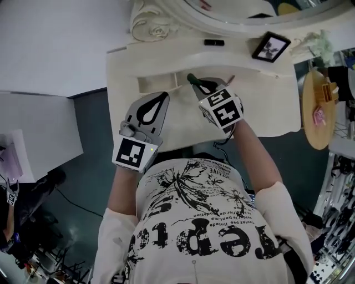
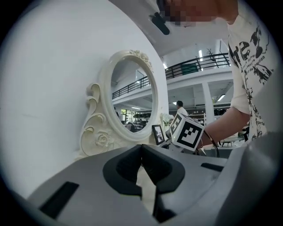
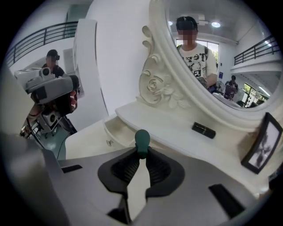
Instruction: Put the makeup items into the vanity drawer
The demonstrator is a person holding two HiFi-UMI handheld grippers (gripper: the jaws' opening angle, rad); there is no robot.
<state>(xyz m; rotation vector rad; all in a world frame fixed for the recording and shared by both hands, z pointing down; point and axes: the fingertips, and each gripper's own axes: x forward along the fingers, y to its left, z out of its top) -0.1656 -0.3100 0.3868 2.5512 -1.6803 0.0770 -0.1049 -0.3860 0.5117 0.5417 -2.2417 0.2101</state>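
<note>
Closest to the lens, a person's printed shirt (image 1: 194, 222) fills the bottom of the head view, with both arms reaching to a cream vanity worktop (image 1: 260, 105). The right tool (image 1: 201, 86) is clamped on a dark green makeup item (image 1: 193, 79), whose rounded end pokes out past the tips in the right gripper view. The left tool (image 1: 162, 97) points level beside it at 8 o'clock, its tips pressed together with nothing between them.

The drawer (image 1: 158, 83) stands open at 9 o'clock from the green item, which hangs just beside the drawer's right wall and not yet over it. A small black tube (image 1: 213, 42) lies on the shelf below the mirror (image 1: 222, 11), at 12 o'clock from the right tool, with a picture frame (image 1: 270, 47) at 2 o'clock.

The step in hand appears to be carrying the green item to the drawer. The next move likely calls for a short shift toward 9 o'clock, a dip into the drawer and a release; the black tube would then remain.
</note>
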